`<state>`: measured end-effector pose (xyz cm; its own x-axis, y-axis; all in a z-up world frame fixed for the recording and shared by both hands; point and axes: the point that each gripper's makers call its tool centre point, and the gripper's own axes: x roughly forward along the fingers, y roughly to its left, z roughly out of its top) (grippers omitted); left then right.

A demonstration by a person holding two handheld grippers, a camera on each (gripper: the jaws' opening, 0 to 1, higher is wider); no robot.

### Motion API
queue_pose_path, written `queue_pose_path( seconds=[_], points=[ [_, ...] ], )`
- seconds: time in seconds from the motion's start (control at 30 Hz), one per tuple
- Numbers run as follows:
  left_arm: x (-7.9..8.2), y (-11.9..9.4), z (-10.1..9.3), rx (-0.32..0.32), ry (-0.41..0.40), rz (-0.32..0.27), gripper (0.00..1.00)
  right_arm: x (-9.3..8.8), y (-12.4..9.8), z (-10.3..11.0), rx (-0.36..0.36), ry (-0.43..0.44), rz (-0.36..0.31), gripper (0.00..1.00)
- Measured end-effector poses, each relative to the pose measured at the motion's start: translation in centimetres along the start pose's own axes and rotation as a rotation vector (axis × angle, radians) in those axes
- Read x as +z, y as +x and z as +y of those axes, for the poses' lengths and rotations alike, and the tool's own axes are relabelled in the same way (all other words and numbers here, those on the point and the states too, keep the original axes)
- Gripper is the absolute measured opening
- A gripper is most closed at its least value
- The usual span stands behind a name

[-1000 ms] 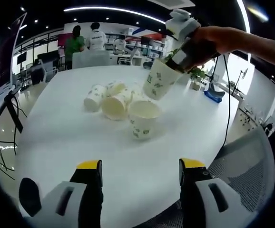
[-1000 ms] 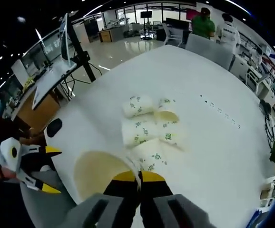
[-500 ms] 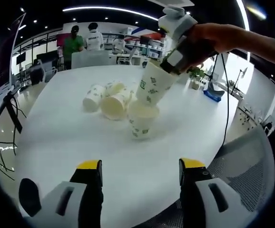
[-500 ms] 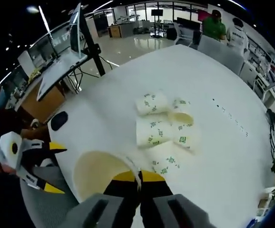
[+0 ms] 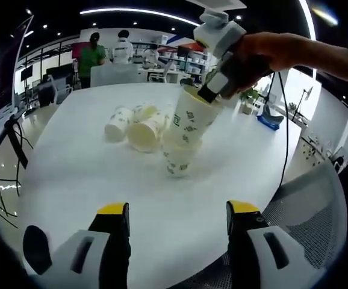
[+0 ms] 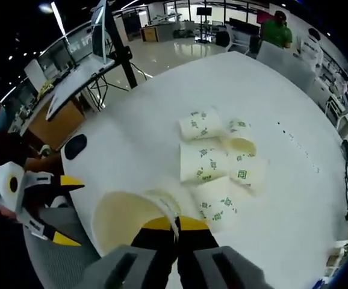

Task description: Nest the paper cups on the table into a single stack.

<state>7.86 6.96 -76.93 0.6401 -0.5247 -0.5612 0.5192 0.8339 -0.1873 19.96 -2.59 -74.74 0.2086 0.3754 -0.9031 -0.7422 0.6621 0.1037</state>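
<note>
Right gripper view: tool (image 6: 175, 226) pinching cup (image 6: 132, 226) rim.

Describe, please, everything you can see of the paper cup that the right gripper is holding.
The held cup is white paper with small green printed marks and a cream inside. The right gripper is shut on its rim, one jaw inside and one outside. It is tilted, mouth up, its base entering the upright cup on the white table. In the right gripper view its open mouth faces the camera.
</note>
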Motion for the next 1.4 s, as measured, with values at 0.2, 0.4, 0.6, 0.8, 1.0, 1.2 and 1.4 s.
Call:
queue_pose_path(
  seconds=[0.2, 0.4, 0.6, 0.8, 1.0, 1.2, 1.4],
  points=[
    [0.1, -0.2, -0.2, -0.001, 0.002, 0.001, 0.65, -0.3, 0.3, 0.3, -0.002, -0.001, 0.01, 0.0],
    [0.1, -0.2, -0.2, 0.0, 0.004, 0.0, 0.64, -0.5, 0.8, 0.2, -0.013, 0.004, 0.012, 0.0],
    [0.0, -0.2, -0.2, 0.0, 0.007, 0.001, 0.64, -0.7, 1.3, 0.1, -0.014, 0.003, 0.022, 0.0],
    [0.0, 0.0, -0.1, -0.003, 0.007, 0.003, 0.64, -0.9, 1.4, 0.4, -0.009, 0.005, 0.021, 0.0],
    [-0.3, 0.5, 0.2, -0.004, 0.007, 0.005, 0.64, -1.1, 1.7, 0.2, -0.012, 0.003, 0.029, 0.0],
    [-0.4, 0.6, 0.3, -0.003, 0.009, 0.005, 0.64, -1.1, 1.9, -0.2, -0.013, 0.001, 0.03, 0.01],
    [-0.2, 0.3, 0.2, -0.001, 0.006, 0.004, 0.64, -1.1, 1.9, -0.2, -0.01, -0.004, 0.026, 0.04]
  ],
)
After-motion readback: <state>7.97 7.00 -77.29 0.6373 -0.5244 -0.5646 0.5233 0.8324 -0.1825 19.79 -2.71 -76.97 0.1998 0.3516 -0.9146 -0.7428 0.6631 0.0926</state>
